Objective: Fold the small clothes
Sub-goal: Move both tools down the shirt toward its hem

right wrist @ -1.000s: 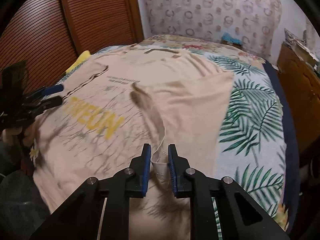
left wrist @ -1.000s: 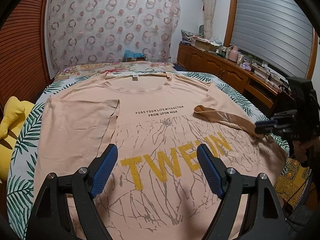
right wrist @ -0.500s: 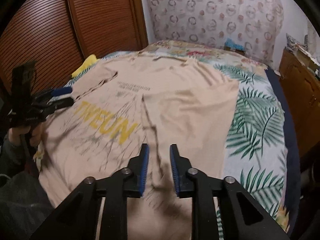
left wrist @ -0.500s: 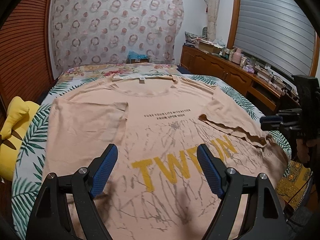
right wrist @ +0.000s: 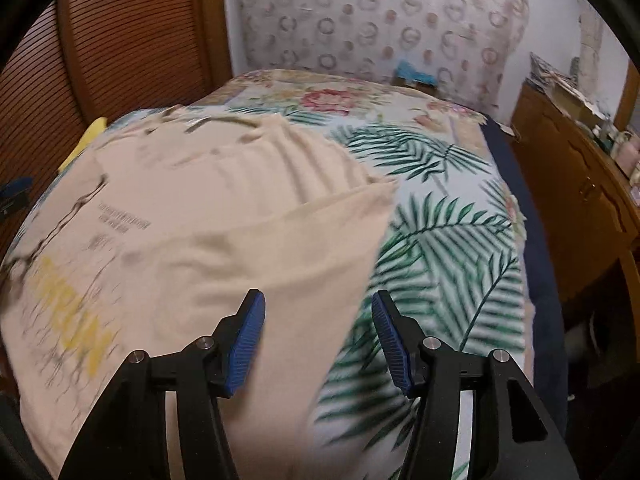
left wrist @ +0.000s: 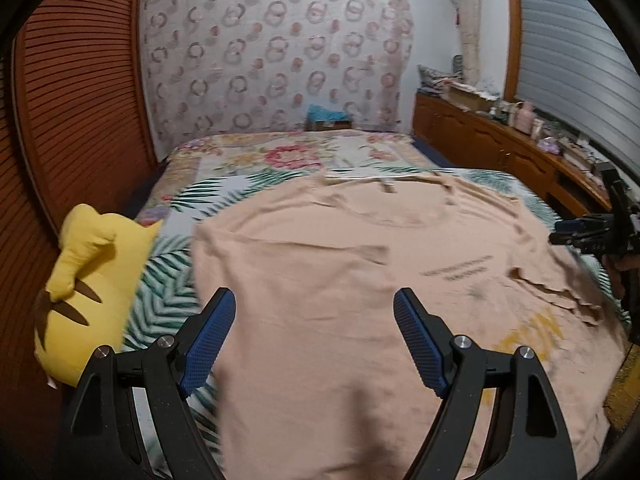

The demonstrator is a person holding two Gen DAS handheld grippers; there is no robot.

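A peach T-shirt [left wrist: 340, 280] with yellow print lies flat on the bed, both sleeves folded in over its body. My left gripper [left wrist: 314, 296] hovers open above the shirt's left folded part, with nothing between its fingers. In the right wrist view my right gripper [right wrist: 318, 296] hangs over the T-shirt's [right wrist: 220, 240] right folded edge. Its jaws are opening and hold nothing. The left wrist view shows the right gripper [left wrist: 558, 231] at the far right, held in a hand. In the right wrist view, only blue fingertips [right wrist: 16, 188] of the left gripper show at the left edge.
A yellow plush toy [left wrist: 92, 280] lies on the bed's left side, close to the shirt. The leaf-patterned bedspread [right wrist: 440, 240] is bare to the shirt's right. A wooden cabinet [left wrist: 500, 152] with clutter runs along the right; slatted wooden doors [left wrist: 80, 100] stand left.
My right gripper let go of the sleeve, which now lies flat on the shirt, then opened and swung right. My left gripper swung left over the shirt's left side.
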